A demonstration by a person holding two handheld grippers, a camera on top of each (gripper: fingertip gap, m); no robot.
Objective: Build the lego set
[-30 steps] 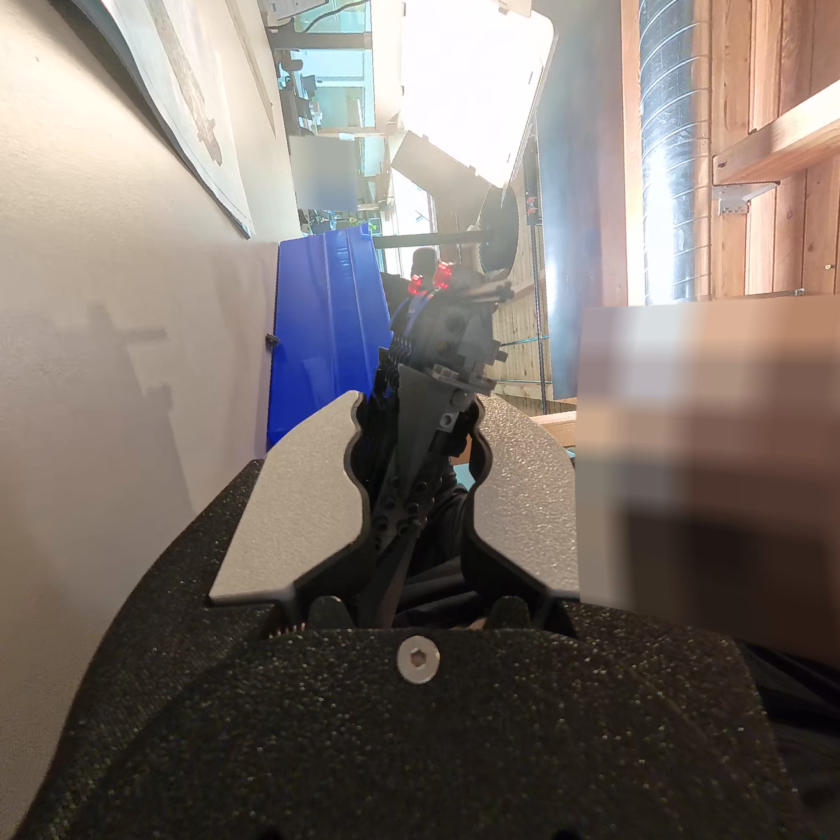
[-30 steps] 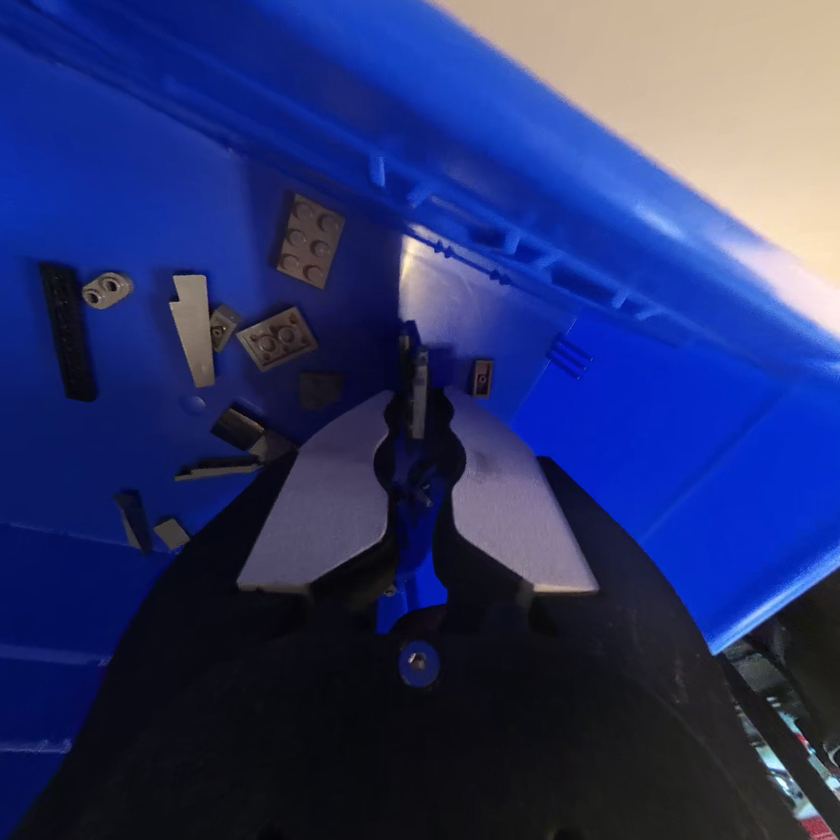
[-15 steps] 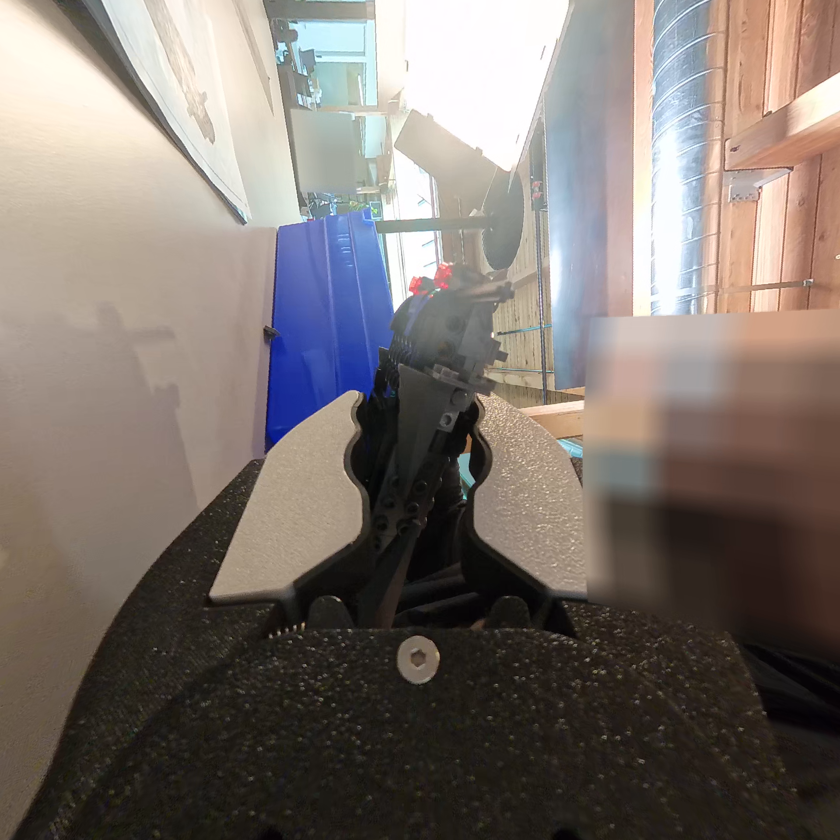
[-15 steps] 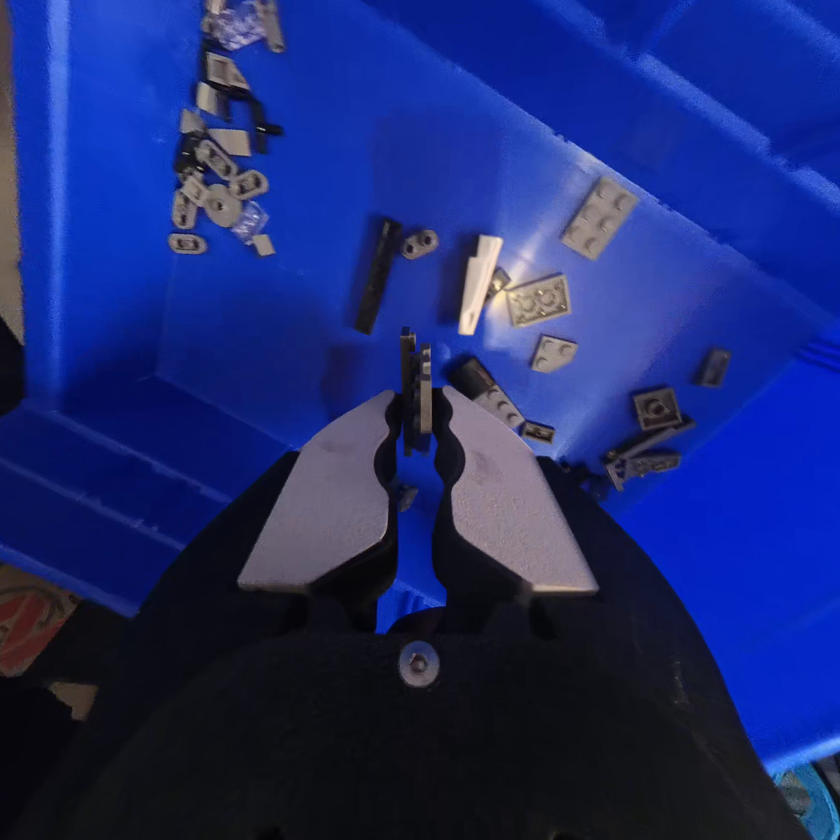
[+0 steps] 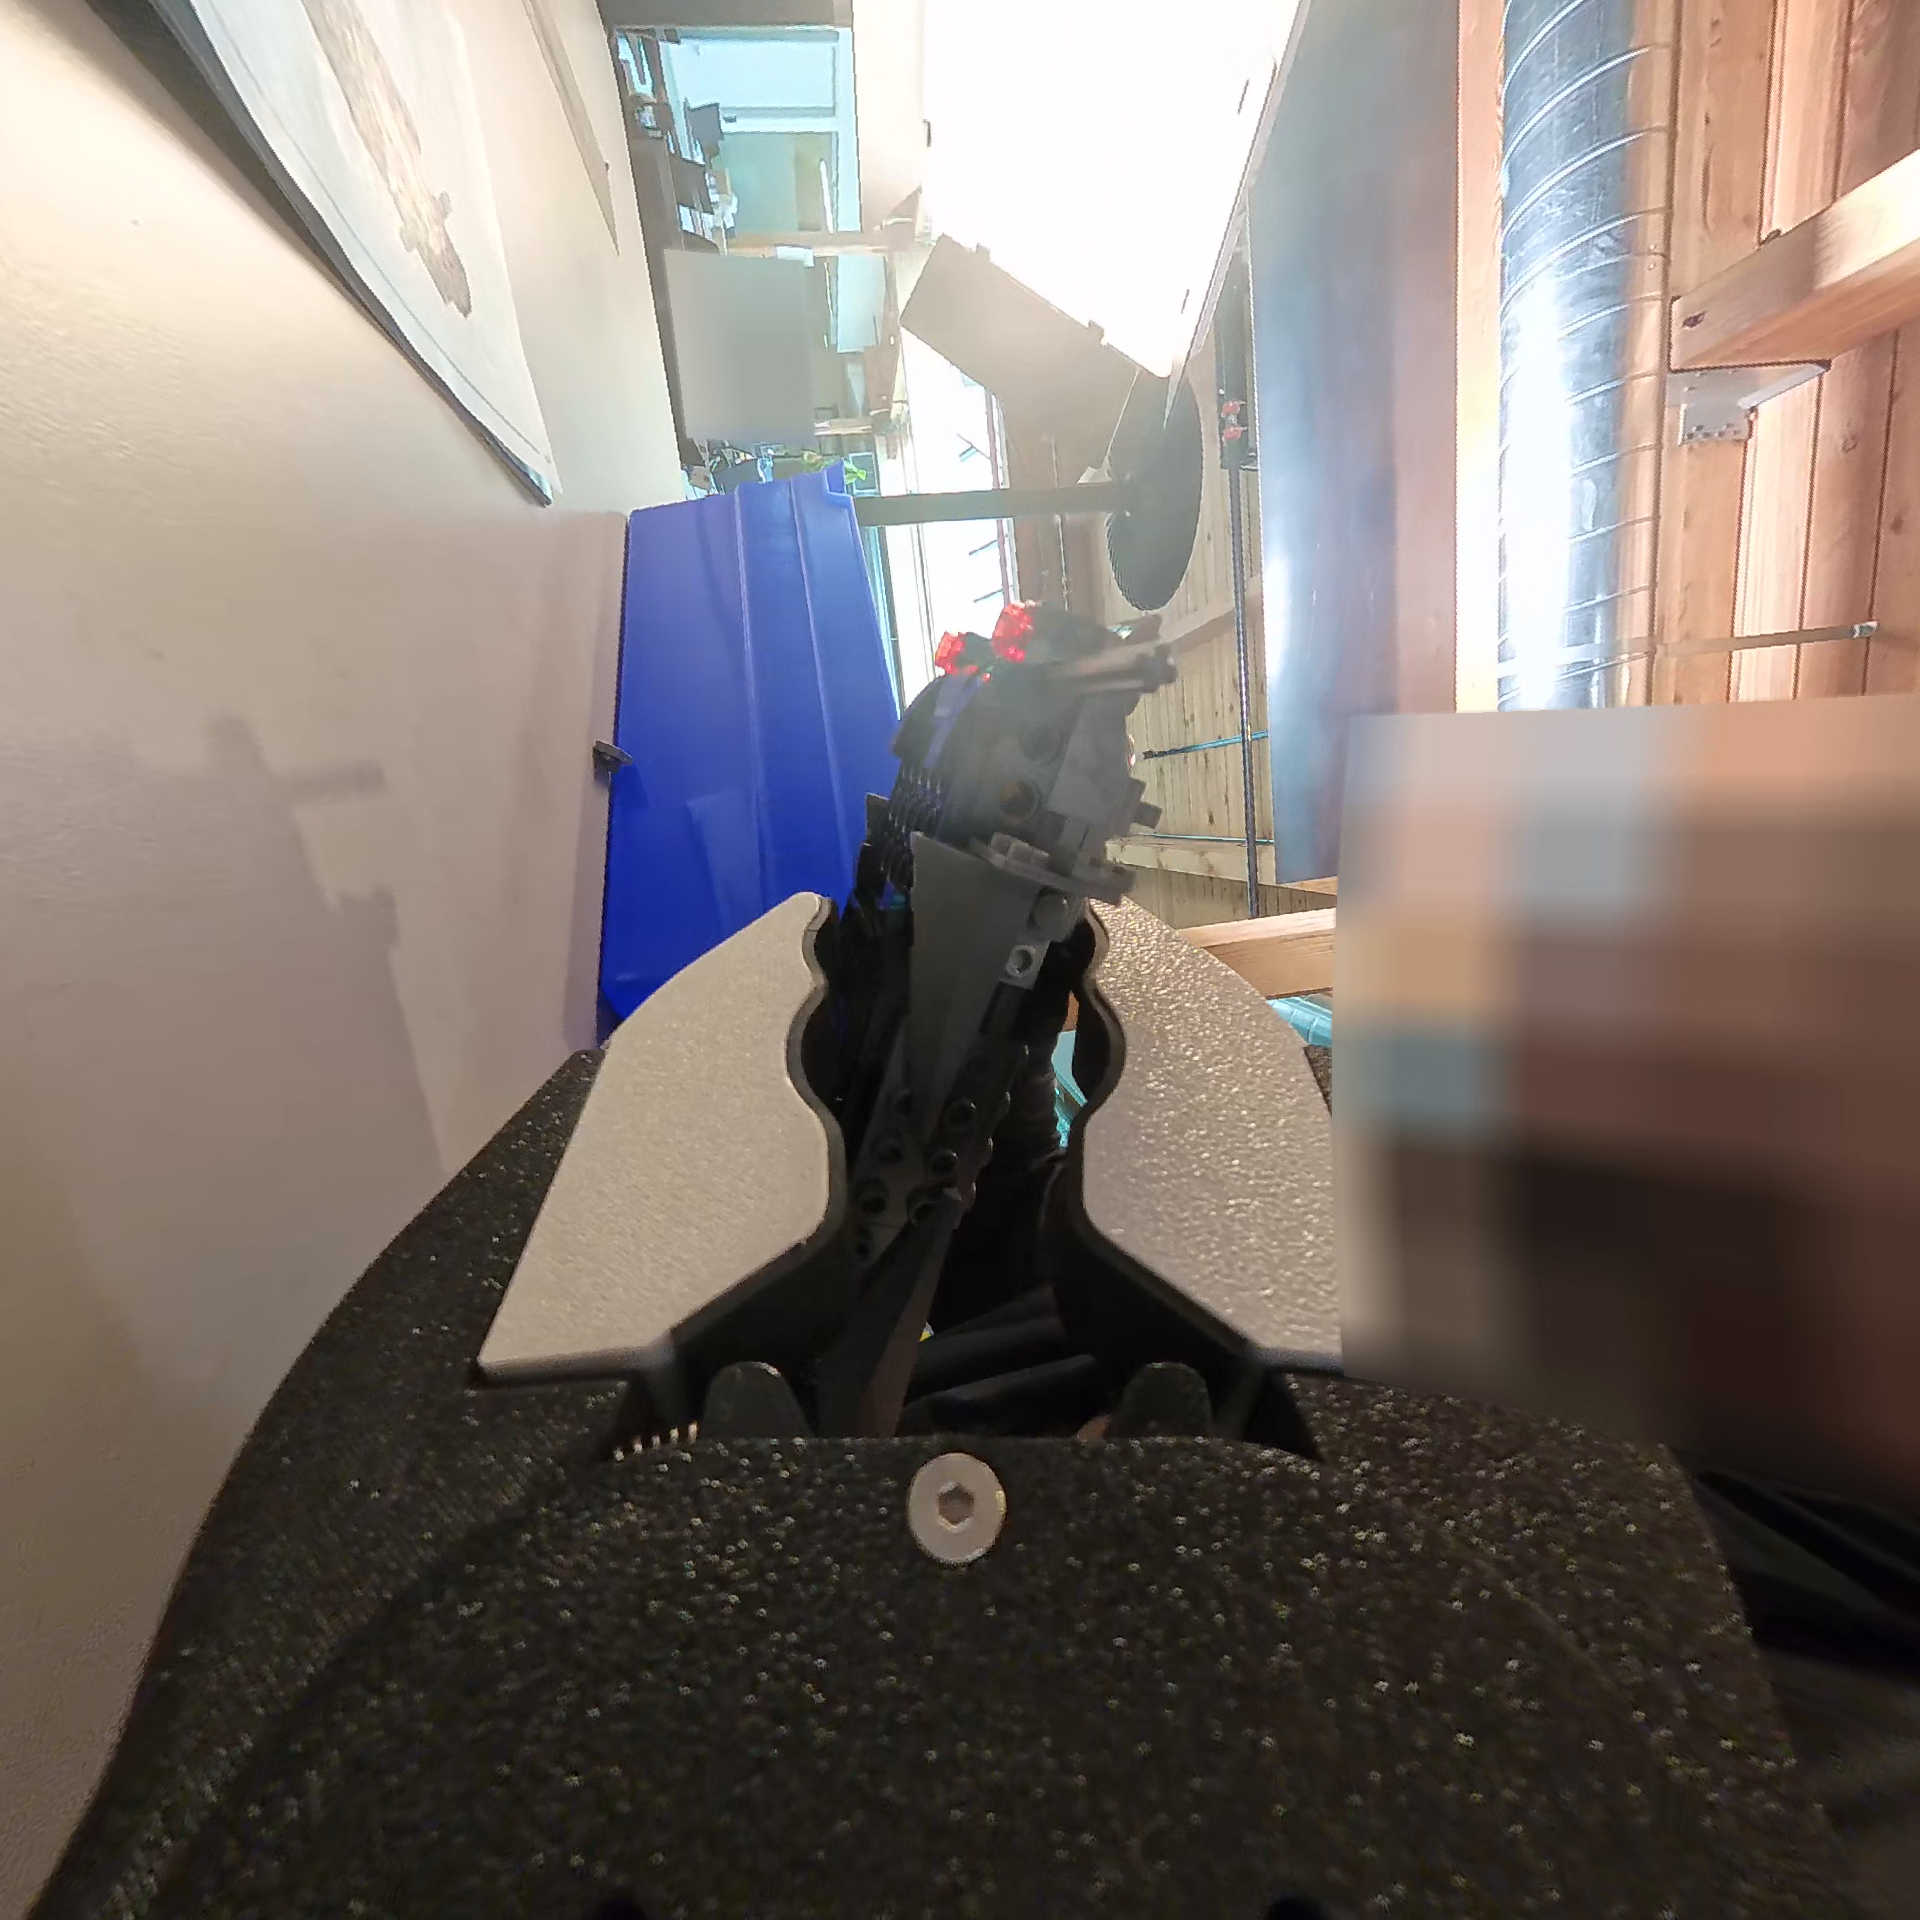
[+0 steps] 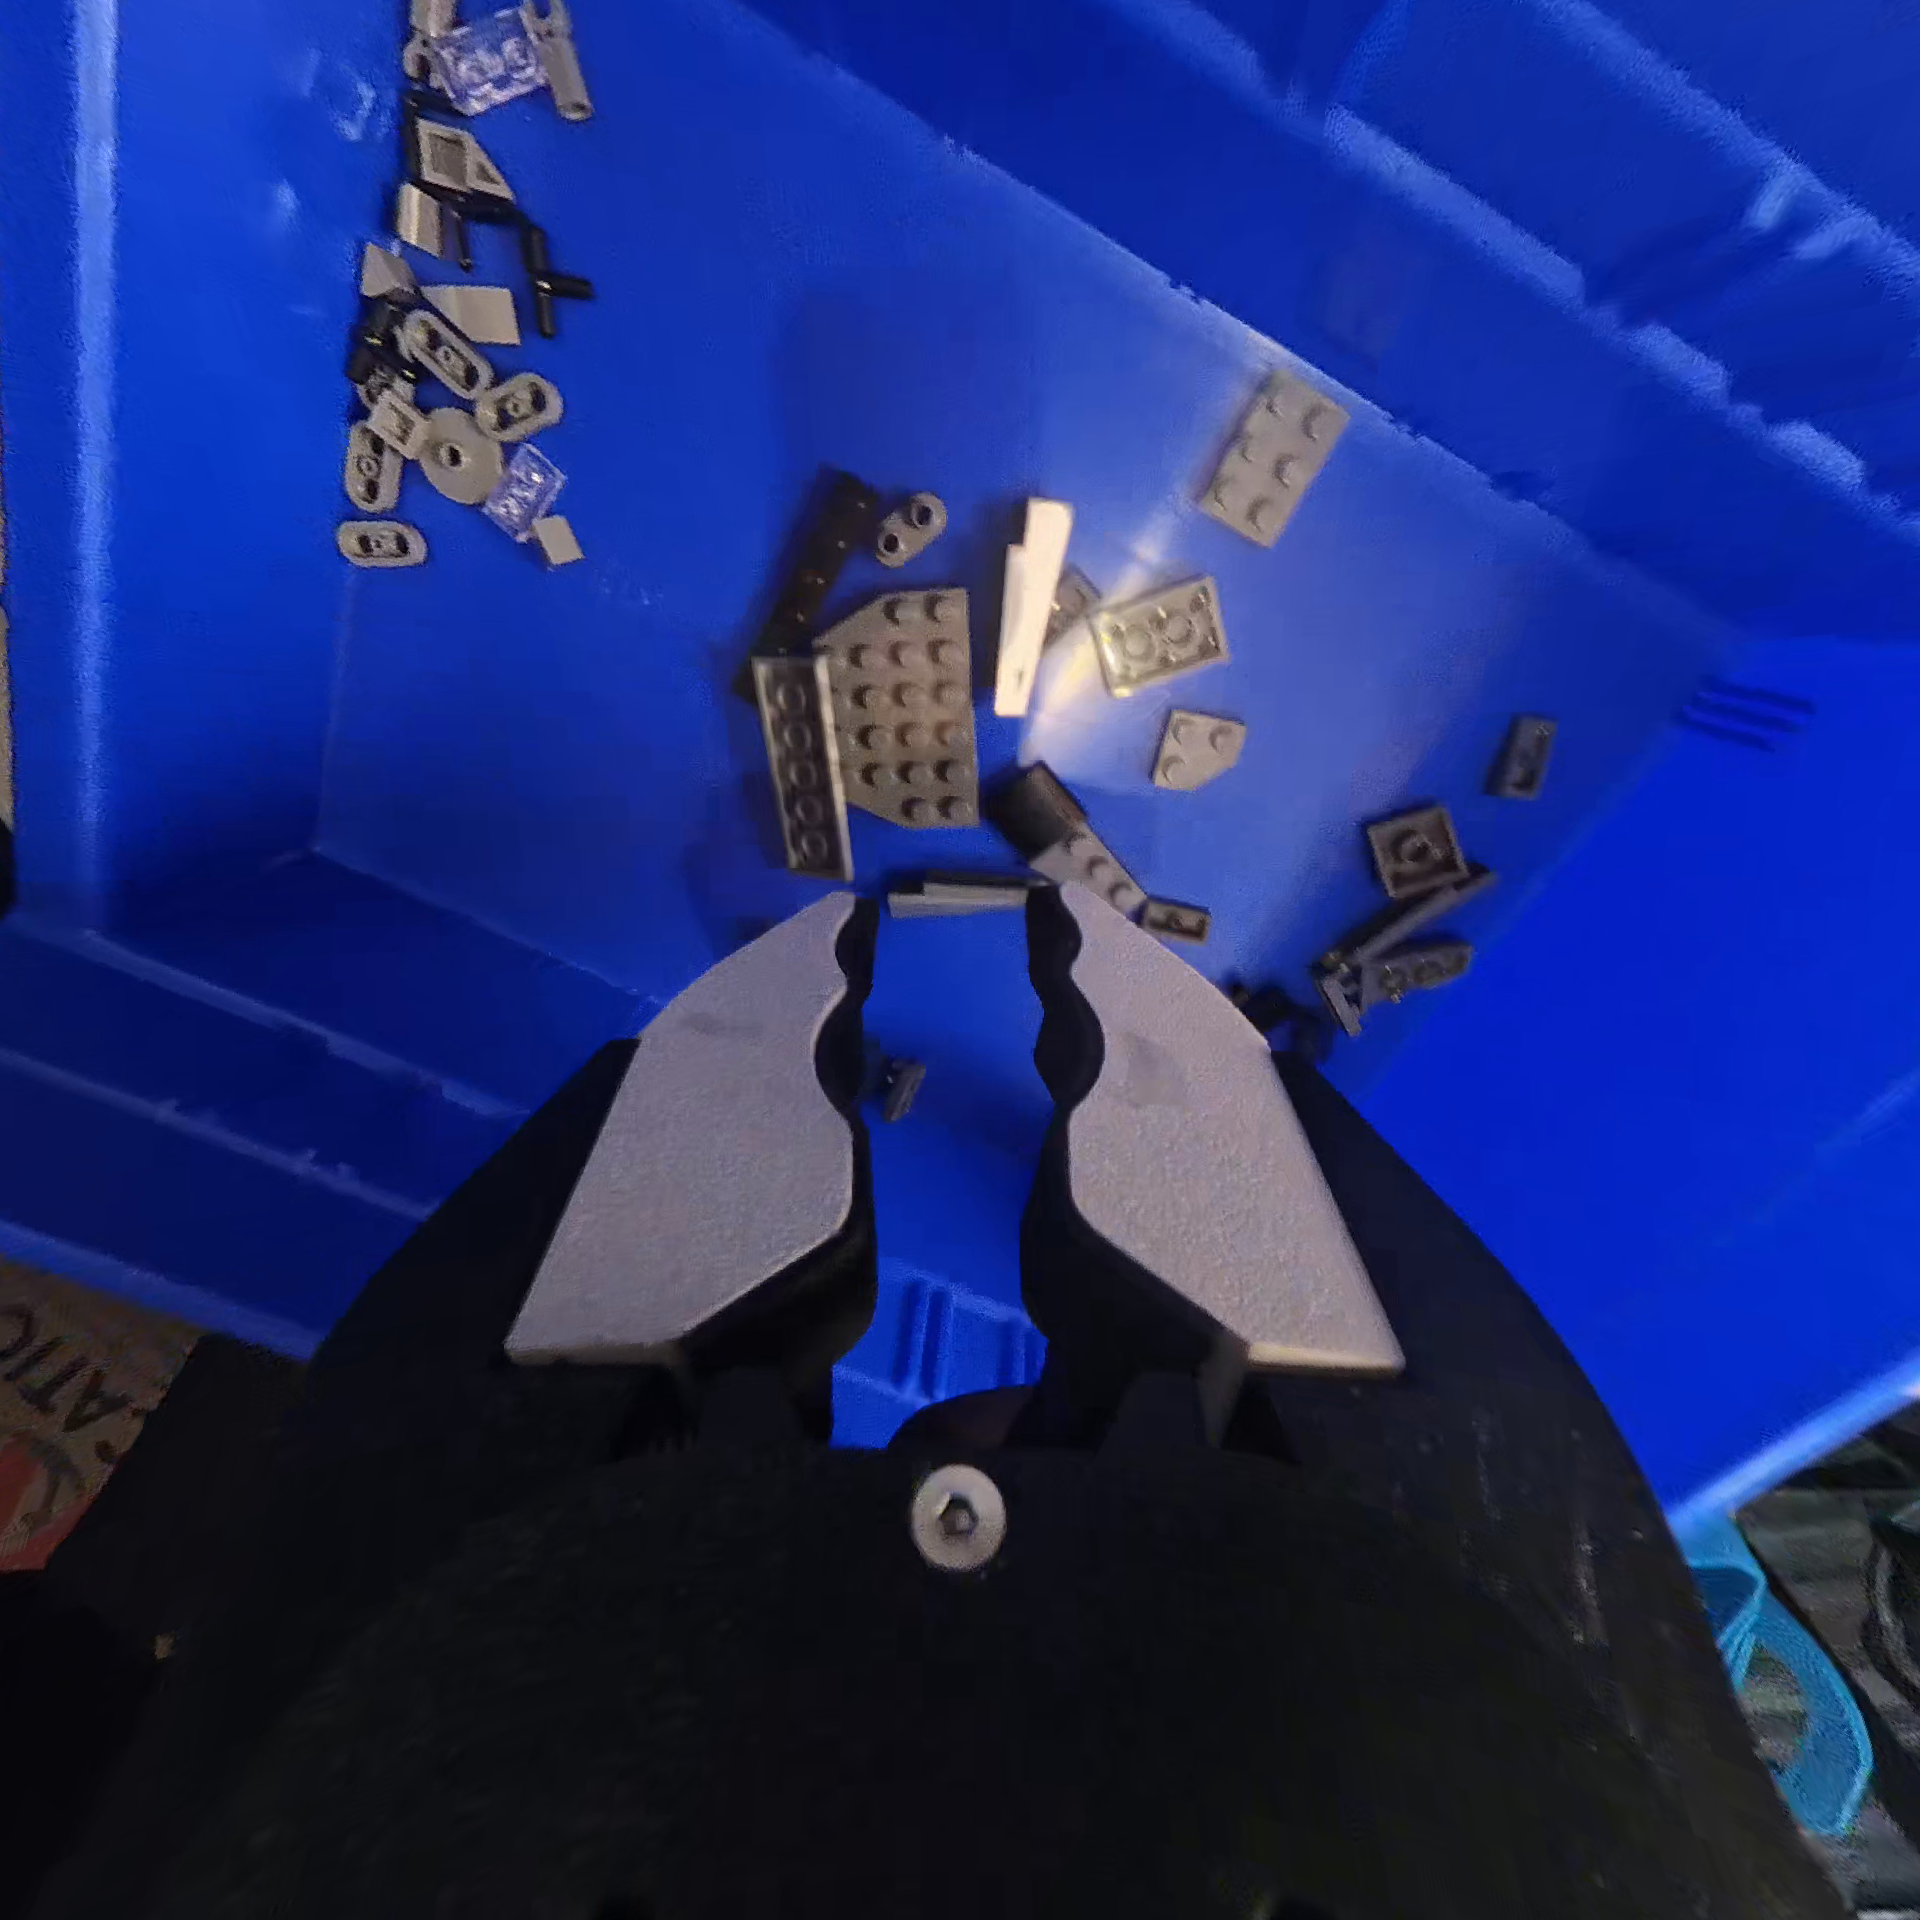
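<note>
The right gripper had just let go. Half a second before, its fingers were clamped on a thin stack of small grey plates held edge-up over the floor of the blue bin. Now the fingers stood parted, and a small grey plate lay crosswise at the fingertips, blurred, with a sliver of blue showing at its left end, so it was not pinched. A large grey wedge plate, absent from the bin floor a moment earlier, lay just beyond the fingertips beside a white slope piece. A cluster of small grey links sat well apart, toward the bin's far left corner.

The left gripper showed no change. It stayed closed around a dark grey brick-built model topped with red transparent studs, held outside the bin and well clear of it, the bin's outer wall showing behind.
</note>
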